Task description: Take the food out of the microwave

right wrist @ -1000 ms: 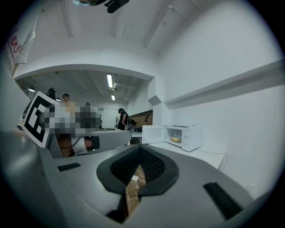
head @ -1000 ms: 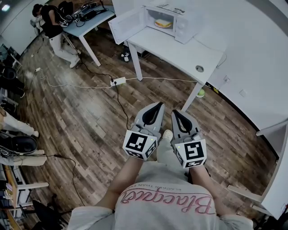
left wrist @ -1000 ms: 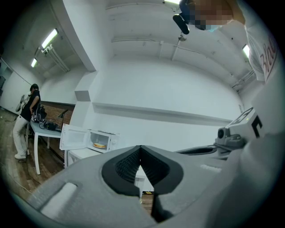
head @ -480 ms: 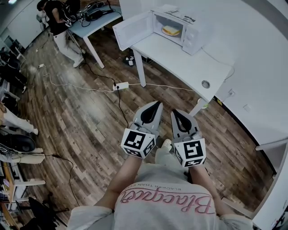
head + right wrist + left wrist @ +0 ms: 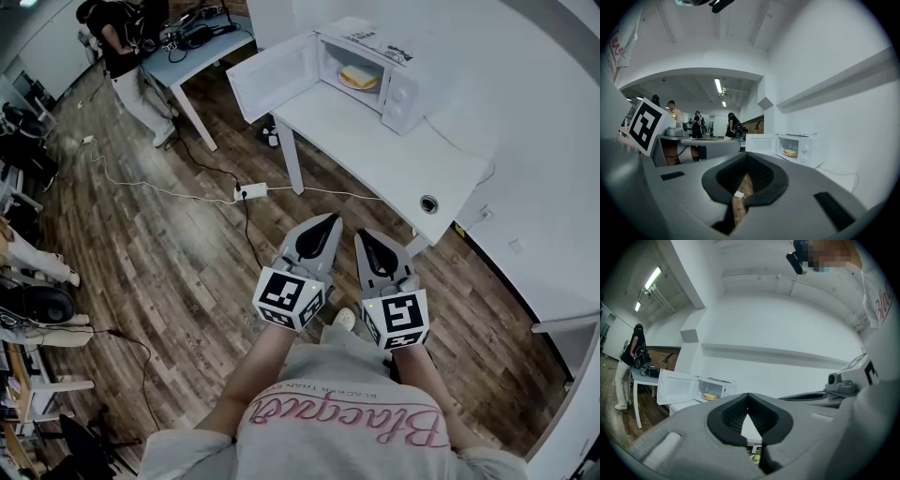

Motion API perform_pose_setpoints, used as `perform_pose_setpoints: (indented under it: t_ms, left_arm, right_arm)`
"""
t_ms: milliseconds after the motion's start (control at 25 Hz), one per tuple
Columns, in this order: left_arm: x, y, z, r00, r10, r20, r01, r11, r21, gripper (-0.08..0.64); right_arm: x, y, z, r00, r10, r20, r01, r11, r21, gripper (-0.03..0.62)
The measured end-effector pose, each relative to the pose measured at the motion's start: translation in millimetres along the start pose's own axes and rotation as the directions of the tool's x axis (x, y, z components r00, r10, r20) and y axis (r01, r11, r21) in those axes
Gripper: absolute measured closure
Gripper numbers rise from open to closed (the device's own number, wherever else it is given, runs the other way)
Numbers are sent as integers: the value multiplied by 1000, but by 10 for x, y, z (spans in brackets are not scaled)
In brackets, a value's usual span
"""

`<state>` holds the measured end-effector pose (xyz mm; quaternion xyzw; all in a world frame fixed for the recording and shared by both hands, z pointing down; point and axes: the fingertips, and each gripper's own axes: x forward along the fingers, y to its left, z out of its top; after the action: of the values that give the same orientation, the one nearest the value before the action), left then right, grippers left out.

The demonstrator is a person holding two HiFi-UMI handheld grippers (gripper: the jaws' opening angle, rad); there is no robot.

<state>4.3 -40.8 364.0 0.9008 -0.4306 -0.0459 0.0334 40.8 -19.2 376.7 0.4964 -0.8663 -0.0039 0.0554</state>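
A white microwave (image 5: 398,67) stands on a white table (image 5: 375,141) ahead of me, its door (image 5: 267,75) swung open to the left. Inside lies the food (image 5: 359,77), a yellowish sandwich on a plate. It also shows in the left gripper view as food (image 5: 710,396) and in the right gripper view as food (image 5: 790,153). My left gripper (image 5: 328,220) and right gripper (image 5: 364,236) are held side by side at waist height, pointing level at the table and well short of it. Both are shut with nothing between the jaws.
A power strip (image 5: 250,191) and its cables lie on the wood floor left of the table leg. A person (image 5: 122,42) stands at a blue desk (image 5: 202,47) at the back left. The tabletop has a round cable hole (image 5: 429,202). A white wall runs along the right.
I have walked forward: the table and microwave have come closer and lower in the head view. Both grippers stay shut, side by side in front of me.
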Motion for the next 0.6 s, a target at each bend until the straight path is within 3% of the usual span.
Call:
perform_pose_setpoints:
  t_ms: [600]
  left_arm:
    - [868, 278, 10, 1000, 11, -7, -11, 1000, 16, 555]
  right_arm:
    - [557, -712, 14, 1000, 9, 5, -9, 1000, 21, 581]
